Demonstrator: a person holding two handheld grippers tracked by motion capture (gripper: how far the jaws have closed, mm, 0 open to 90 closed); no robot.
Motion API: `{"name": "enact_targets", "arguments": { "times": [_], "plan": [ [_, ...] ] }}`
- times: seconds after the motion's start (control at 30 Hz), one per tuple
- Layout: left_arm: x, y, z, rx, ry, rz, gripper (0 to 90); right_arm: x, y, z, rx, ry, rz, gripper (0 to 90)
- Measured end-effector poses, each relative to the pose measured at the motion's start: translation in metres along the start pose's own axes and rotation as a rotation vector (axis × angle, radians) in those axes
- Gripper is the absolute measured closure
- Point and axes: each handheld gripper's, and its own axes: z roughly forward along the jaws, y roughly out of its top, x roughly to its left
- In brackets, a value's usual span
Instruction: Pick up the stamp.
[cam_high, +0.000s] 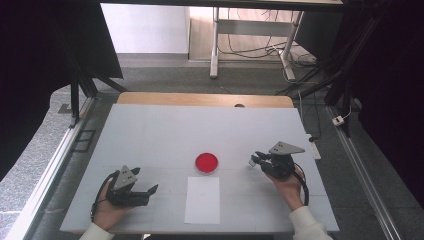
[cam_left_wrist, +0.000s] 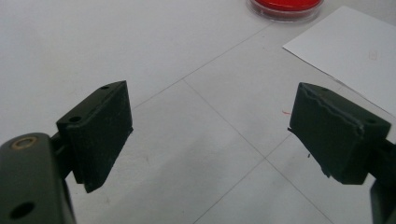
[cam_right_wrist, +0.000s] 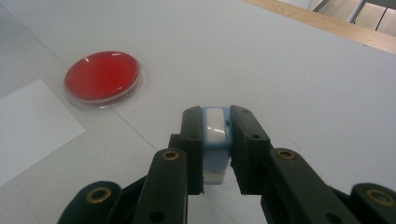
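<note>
A round clear dish with red contents (cam_high: 206, 162) sits at the table's middle, also seen as the red dish (cam_right_wrist: 102, 76) and the red dish (cam_left_wrist: 286, 6). Just below it lies a white paper sheet (cam_high: 202, 199). My right gripper (cam_high: 256, 161) is to the right of the dish and shut on a small light-blue and white block (cam_right_wrist: 215, 140), pinched between both pads. My left gripper (cam_high: 152, 190) rests at the lower left with its jaws wide apart and nothing between them; its fingertips (cam_left_wrist: 100, 133) hover over bare table.
The white tabletop (cam_high: 165, 135) has a wooden strip (cam_high: 205, 99) along its far edge. The paper sheet (cam_left_wrist: 348, 51) lies close to the left gripper's right side. Desk legs and cables stand beyond the table.
</note>
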Motion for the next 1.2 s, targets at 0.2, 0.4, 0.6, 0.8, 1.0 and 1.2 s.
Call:
{"name": "enact_targets", "arguments": {
  "times": [0.2,0.4,0.6,0.8,1.0,1.2],
  "plan": [
    [0.0,0.0,0.001,0.0,0.002,-0.002,13.2,0.0,0.003,-0.005,-0.034,0.007,0.007,75.2],
    [0.001,0.001,0.002,0.001,0.007,0.0,13.3,0.002,0.006,-0.008,-0.05,0.016,0.008,75.1],
    [0.001,0.002,0.003,-0.008,0.002,-0.014,13.2,0.006,0.013,-0.012,-0.081,0.038,0.01,75.1],
    [0.0,0.003,0.001,-0.028,0.002,-0.011,13.5,0.009,0.019,-0.016,-0.105,0.051,0.021,75.2],
    [0.002,0.003,0.002,-0.026,0.001,-0.02,13.5,0.012,0.021,-0.02,-0.122,0.065,0.031,75.1],
    [0.001,0.003,0.002,-0.019,0.003,-0.01,13.5,0.015,0.022,-0.02,-0.14,0.082,0.031,75.1]
  ]
}}
